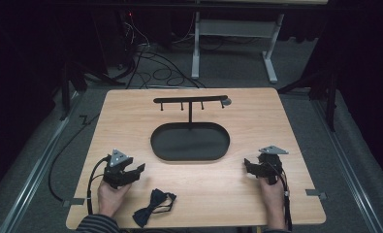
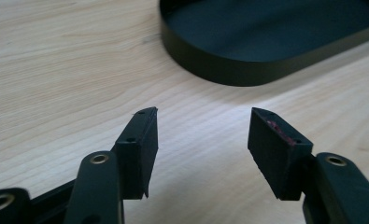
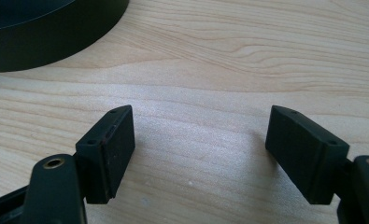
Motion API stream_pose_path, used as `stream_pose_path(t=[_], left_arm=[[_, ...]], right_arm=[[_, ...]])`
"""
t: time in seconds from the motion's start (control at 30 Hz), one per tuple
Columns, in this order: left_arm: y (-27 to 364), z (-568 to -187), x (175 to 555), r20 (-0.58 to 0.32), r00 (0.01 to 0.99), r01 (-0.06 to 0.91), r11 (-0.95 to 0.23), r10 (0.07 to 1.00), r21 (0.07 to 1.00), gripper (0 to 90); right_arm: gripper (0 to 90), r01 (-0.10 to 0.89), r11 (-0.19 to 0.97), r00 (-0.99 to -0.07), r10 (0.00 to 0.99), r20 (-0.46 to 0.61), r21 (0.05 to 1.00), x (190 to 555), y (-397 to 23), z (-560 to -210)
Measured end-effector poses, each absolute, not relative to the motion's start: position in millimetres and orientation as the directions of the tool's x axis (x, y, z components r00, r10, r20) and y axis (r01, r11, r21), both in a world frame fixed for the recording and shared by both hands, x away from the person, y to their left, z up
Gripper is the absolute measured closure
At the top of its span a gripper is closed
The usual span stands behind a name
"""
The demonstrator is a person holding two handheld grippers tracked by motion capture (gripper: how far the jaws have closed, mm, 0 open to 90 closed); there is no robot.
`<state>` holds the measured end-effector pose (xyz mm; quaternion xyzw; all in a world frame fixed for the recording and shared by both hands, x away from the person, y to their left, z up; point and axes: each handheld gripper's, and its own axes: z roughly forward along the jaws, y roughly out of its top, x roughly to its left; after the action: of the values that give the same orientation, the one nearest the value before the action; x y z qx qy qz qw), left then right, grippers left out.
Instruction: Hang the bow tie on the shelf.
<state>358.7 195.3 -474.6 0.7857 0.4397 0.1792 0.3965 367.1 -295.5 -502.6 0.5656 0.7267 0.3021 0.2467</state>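
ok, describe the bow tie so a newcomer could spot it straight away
On the wooden table, look along the near edge, below the black oval tray. The bow tie lies flat there, just right of the left gripper and apart from it. It is the one soft, dark cloth item, knotted in the middle with two wings.

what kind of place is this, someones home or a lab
Most likely a lab or recording studio, not a home: the wooden table stands alone among black curtains, loose cables run over the grey carpet behind it, and a person holds a cabled left gripper and right gripper.
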Motion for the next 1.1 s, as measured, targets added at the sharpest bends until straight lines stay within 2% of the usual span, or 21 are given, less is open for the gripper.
stream_pose_path(t=[0.5,0.87,1.1], left_arm=[[169,-462,324,-0.080,0.695,0.499,-0.398,0.715,0.770,49.8],[152,-467,314,-0.069,0.742,0.485,-0.464,0.667,0.741,51.5],[144,-470,309,-0.081,0.775,0.476,-0.495,0.626,0.727,57.2]], right_arm=[[25.1,0.674,0.175,-0.237,0.971,-0.015,0.717,367,-295,-503],[25.1,0.674,0.175,-0.237,0.972,-0.014,0.718,367,-295,-503],[25.1,0.674,0.176,-0.237,0.971,-0.015,0.718,367,-296,-503]])
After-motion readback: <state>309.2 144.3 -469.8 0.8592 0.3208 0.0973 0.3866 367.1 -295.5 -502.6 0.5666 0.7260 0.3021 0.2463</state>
